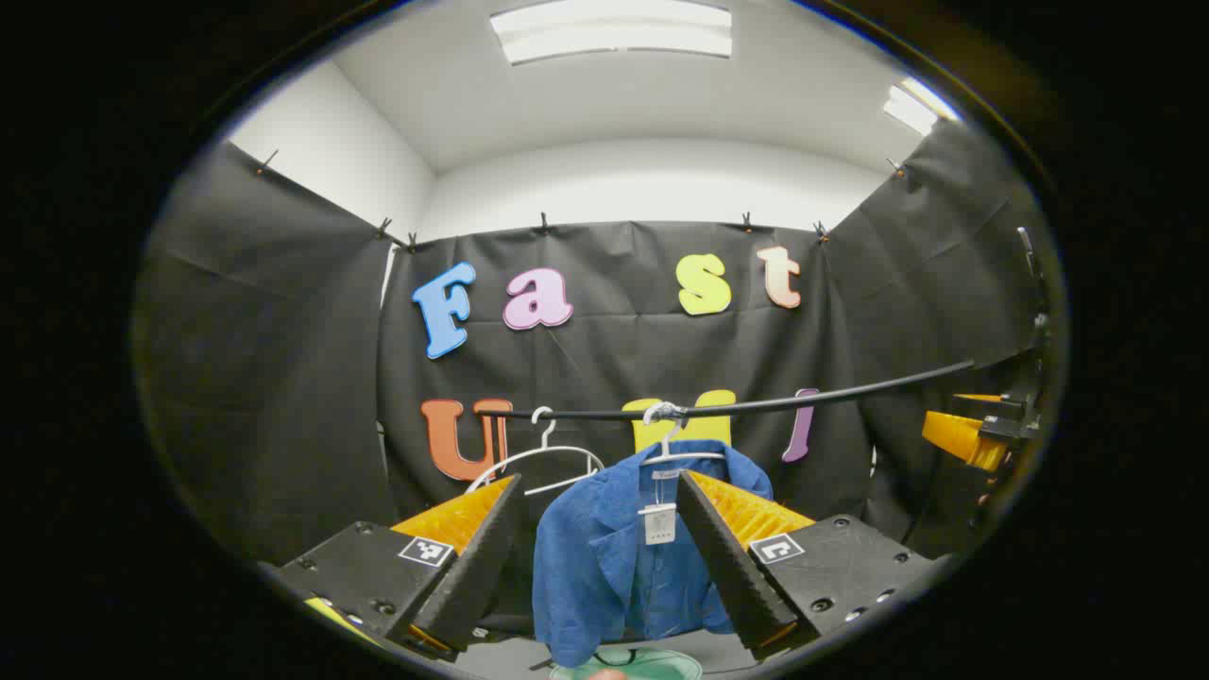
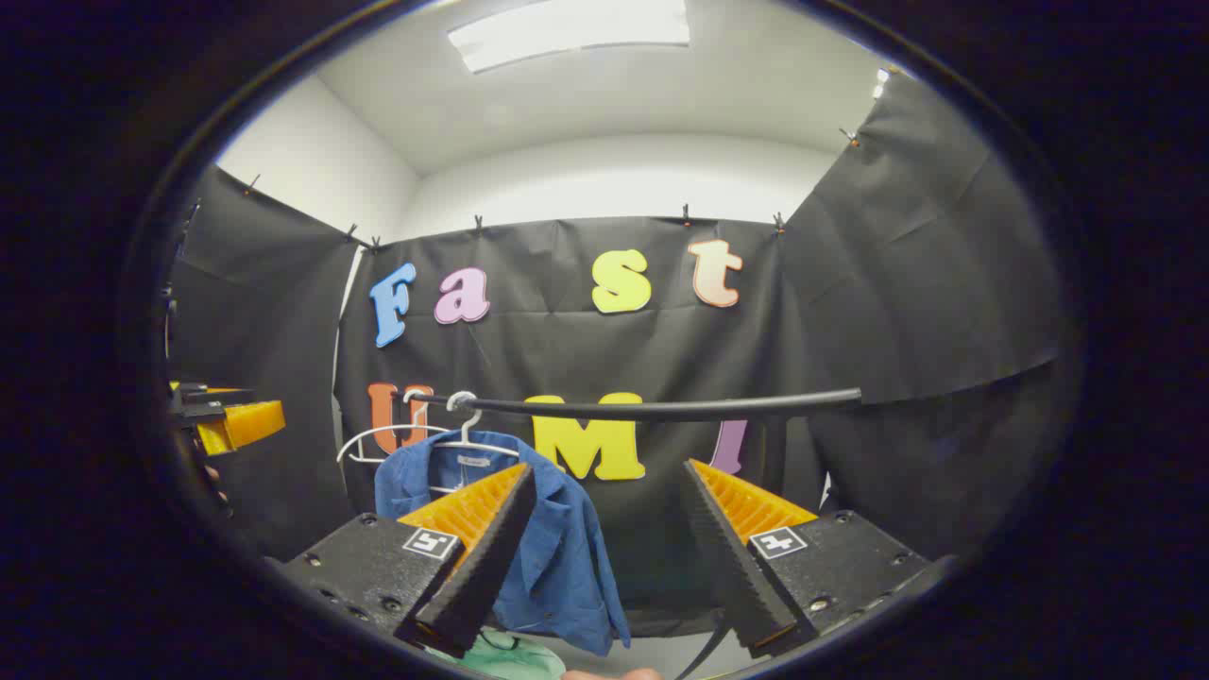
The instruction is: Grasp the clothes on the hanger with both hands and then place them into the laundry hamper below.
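Observation:
A blue jacket [image 1: 595, 557] hangs on a white hanger [image 1: 672, 446] from a black rail [image 1: 803, 401]. In the left gripper view it sits between my open fingers, still some way ahead of my left gripper [image 1: 598, 482]. A white tag [image 1: 658, 522] dangles at its collar. In the right gripper view the jacket [image 2: 567, 557] hangs left of centre, partly behind my left-hand finger. My right gripper [image 2: 609, 472] is open and holds nothing. A pale green hamper [image 1: 652, 666] [image 2: 501, 656] shows just below the jacket.
An empty white hanger [image 1: 543, 455] [image 2: 378, 439] hangs on the rail [image 2: 661, 408] left of the jacket. The right gripper [image 1: 963, 434] shows at the right edge of the left gripper view, the left gripper [image 2: 236, 423] at the left edge of the right gripper view. Black cloth walls close in the booth.

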The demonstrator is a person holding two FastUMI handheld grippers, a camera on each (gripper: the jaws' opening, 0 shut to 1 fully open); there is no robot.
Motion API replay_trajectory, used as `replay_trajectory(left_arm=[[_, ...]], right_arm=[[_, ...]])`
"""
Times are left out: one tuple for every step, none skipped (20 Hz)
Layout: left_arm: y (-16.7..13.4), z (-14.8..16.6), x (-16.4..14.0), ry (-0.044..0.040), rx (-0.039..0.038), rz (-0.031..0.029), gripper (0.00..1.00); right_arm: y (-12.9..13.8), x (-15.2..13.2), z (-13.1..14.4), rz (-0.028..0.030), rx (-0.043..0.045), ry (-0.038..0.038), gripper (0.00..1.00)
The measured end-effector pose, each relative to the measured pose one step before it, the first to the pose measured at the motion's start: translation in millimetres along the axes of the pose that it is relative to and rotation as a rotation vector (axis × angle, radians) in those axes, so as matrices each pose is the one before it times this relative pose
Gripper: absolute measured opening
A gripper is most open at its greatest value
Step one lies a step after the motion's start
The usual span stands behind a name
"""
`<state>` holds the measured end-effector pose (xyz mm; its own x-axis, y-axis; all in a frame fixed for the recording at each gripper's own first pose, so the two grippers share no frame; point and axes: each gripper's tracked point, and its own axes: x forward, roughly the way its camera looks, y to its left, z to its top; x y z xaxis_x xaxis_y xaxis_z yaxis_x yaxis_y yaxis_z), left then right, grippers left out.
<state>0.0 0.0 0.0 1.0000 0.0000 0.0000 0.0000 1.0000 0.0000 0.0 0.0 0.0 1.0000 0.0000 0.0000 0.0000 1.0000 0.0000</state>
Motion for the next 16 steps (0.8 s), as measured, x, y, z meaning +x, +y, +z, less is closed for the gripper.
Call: replay_trajectory(left_arm=[[3.24,-0.89,2.23,0.00176,0.00216,-0.00033,1.0],[3.97,-2.17,2.08,0.00137,0.00222,-0.00107,1.0],[2.21,-0.86,2.39,0.00021,0.00102,-0.00288,1.0],[3.0,-0.85,1.43,-0.00032,0.00026,0.0005,1.0],[1.87,-1.04,1.18,-0.00105,-0.00064,0.0002,1.0],[1.73,0.15,-0.1,-0.00402,0.00112,0.00037,0.99],[2.41,-1.12,-0.02,-0.00198,0.00161,0.00235,0.99],[1.45,-0.96,-0.2,-0.00095,0.00352,0.00188,0.99],[2.6,-0.35,-0.51,-0.00234,0.00299,0.00542,0.99],[2.5,-1.11,0.6,-0.00186,0.00231,0.00396,0.99],[2.65,0.03,-0.09,-0.00252,-0.00001,0.00553,0.99],[2.09,-1.34,0.27,0.00193,-0.00097,0.00193,0.99],[2.25,-2.66,0.51,0.0027,-0.00178,0.00159,0.99],[2.24,-1.81,-0.81,0.003,0.00017,0.0029,0.99],[2.88,-0.74,-0.79,0.00078,0.00142,0.0038,0.99],[3.87,-0.5,-0.19,-0.00101,0.0036,0.00355,0.99]], right_arm=[[0.46,0.54,-2.87,-0.00603,-0.00695,0.00756,0.97],[0.74,-0.5,-1.99,-0.00729,-0.00384,0.00466,0.97],[1.96,0.33,-1.29,-0.00432,-0.0011,0.00159,0.97],[-1.11,1.1,-1.27,-0.01108,0.00037,0.00361,0.97],[0.8,2.87,-0.36,-0.00277,0.00092,0.00221,0.97],[0.6,1.0,-0.47,-0.00248,-0.00047,0.00152,0.97],[1.57,0.91,0.9,-0.00054,-0.00136,-0.00249,0.97],[1.73,1.14,0.46,-0.00064,-0.00291,-0.00321,0.97],[0.08,0.49,-1.68,-0.00433,-0.00302,0.0013,0.97],[2.11,0.34,-1.07,0.00251,-0.00057,-0.00063,0.97],[1.49,1.11,-1.78,-0.00211,-0.0019,0.00095,0.97],[2.5,1.39,-0.84,0.0005,-0.00348,0.0021,0.97],[1.29,1.52,-2.34,-0.00218,-0.00506,0.00526,0.97],[2.71,0.9,-1.52,0.00131,-0.00443,0.00315,0.97],[4.23,1.31,-1.17,0.00261,-0.00469,0.00133,0.97],[2.42,1.41,-1.88,-0.00409,-0.00287,0.00323,0.97]])
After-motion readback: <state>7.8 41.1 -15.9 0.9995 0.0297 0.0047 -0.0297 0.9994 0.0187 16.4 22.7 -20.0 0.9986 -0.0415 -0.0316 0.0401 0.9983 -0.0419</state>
